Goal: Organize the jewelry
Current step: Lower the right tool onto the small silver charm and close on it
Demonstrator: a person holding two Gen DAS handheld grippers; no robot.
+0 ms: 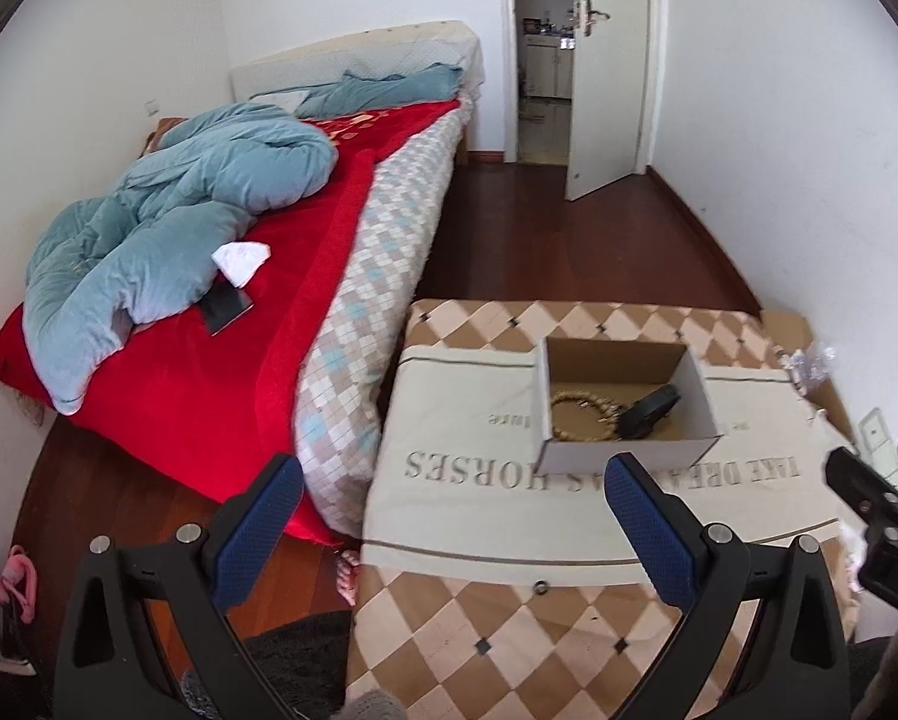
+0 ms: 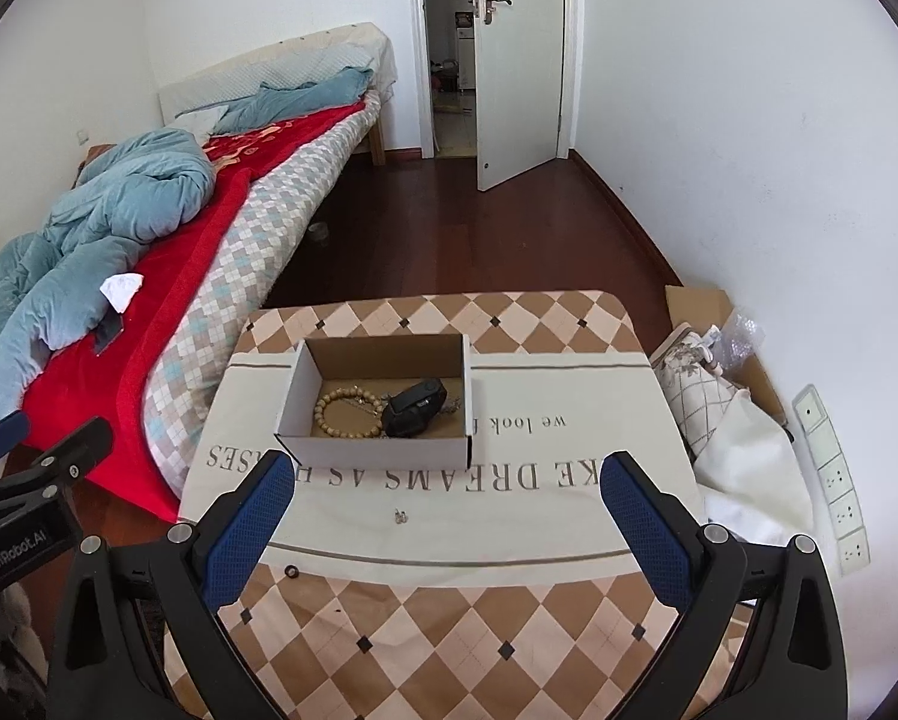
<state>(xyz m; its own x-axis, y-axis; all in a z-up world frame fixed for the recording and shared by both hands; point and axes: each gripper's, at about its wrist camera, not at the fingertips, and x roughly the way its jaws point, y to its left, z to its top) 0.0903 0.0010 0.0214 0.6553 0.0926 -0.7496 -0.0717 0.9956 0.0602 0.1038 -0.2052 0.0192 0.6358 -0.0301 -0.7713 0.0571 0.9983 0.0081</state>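
Bedroom, wood floor (image 2: 479,240), white door (image 2: 518,72) ajar at far end. Bed (image 1: 353,276) w/ red blanket (image 1: 221,372) + blue duvet (image 1: 167,216) along left wall. Table (image 2: 437,630) w/ brown/cream diamond cloth in fg, cream runner (image 2: 509,516) w/ printed text laid across it.

Box (image 2: 377,450): small open cardboard, sits on runner, far-left part of table. Long axis runs left-right across right wrist view; open side up. Inside: bead bracelet (image 2: 347,414) lying flat at left, black watch (image 2: 416,405) at right, touching/overlapping bracelet edge. Watch long axis runs diagonal, near-left to far-right. Thin chain bit visible by watch, too small to detail.

Loose items on table, outside box:
- ring (image 2: 292,570), small dark, lying flat at runner's near edge on the checker cloth, near-left. Also seen in left view (image 1: 540,587).
- earrings (image 2: 400,516), tiny silver pair, on runner btwn box and near edge. Orientation not readable.

Left gripper (image 1: 455,516): jaws spread wide, nothing btwn blue pads (image 1: 257,534), touching nothing. Hovers over table's left edge, pointed toward box; one finger over the bed gap, other over runner.

Right gripper (image 2: 443,516): jaws also wide apart, empty, no contact. Centered over runner, aimed at box; earrings sit in the gap btwn fingers in view, on the cloth below.

Right of table: power strip (image 2: 833,480) on wall, fabric bag (image 2: 719,408) + cardboard on floor.
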